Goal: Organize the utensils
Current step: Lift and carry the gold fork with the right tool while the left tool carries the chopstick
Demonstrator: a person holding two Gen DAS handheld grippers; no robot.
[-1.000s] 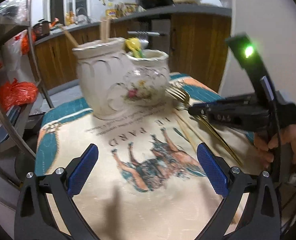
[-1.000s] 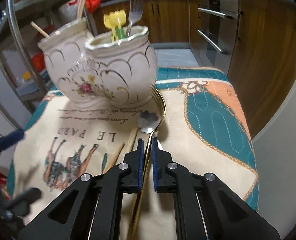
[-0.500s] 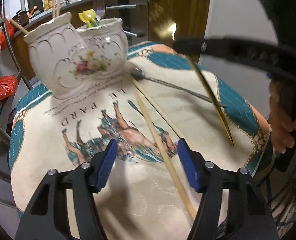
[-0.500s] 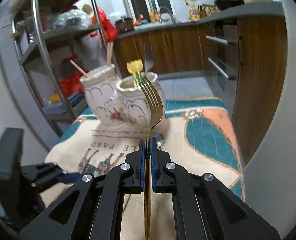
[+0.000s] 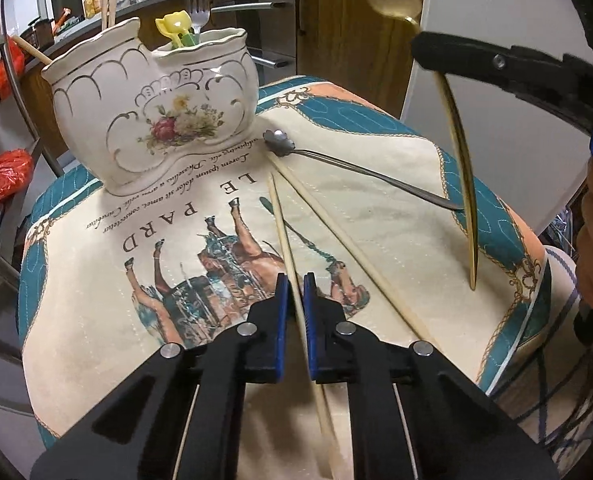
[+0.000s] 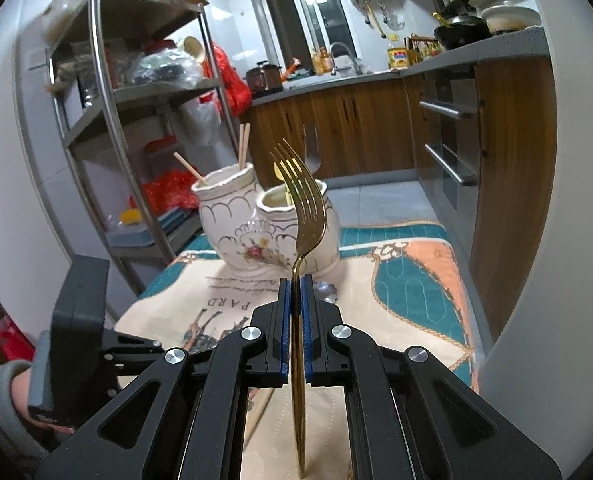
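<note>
Gold fork (image 6: 305, 216) is standing upright in the right gripper (image 6: 295, 292), whose blue pads are pressing on its neck; tines are pointing up, the handle is hanging down over the printed cloth (image 5: 96, 280). In the left wrist view the same fork (image 5: 458, 152) is hanging well above the cloth at far right, its tines blurred near the top edge.

Left gripper (image 5: 295, 292) is closing down on a wooden chopstick (image 5: 286, 240); its blue pads are sitting close on either side of the stick, and whether they are touching it I cannot tell. A second chopstick (image 5: 336, 240) is lying just to the right, apart from the first at the near end and converging with it toward the far end. A steel spoon (image 5: 352, 168) is lying beyond them, its bowl near the base of the ceramic holder (image 5: 152, 120).

Holder is standing at the far left of the cloth, with two compartments: the left is holding chopsticks, the right a yellow utensil (image 5: 174, 28) and a silver fork (image 5: 198, 4).
</note>
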